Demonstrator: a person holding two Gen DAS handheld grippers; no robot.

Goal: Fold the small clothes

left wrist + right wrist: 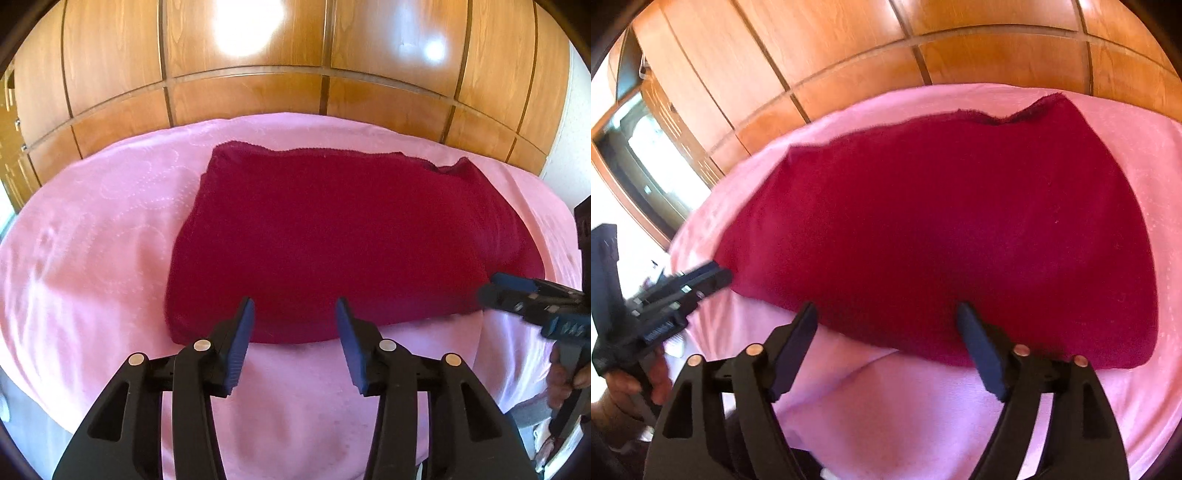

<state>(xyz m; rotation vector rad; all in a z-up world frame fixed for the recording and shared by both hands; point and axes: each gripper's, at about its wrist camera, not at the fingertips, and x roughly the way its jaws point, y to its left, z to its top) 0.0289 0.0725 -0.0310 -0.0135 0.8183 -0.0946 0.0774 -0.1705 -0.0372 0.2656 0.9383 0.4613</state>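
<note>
A dark red garment point(332, 236) lies folded into a rough rectangle at the centre of both frames, spread flat on a pink bedcover point(92, 240). At the bottom of the left wrist view, the left gripper point(294, 314) has its jaws spread apart just over the garment's near edge, holding nothing. In the right wrist view the right gripper point(886, 314) sits likewise, jaws wide and empty, at the cloth's lower edge. Glossy wooden wardrobe panels point(240, 96) fill the upper part behind the bed.
</note>
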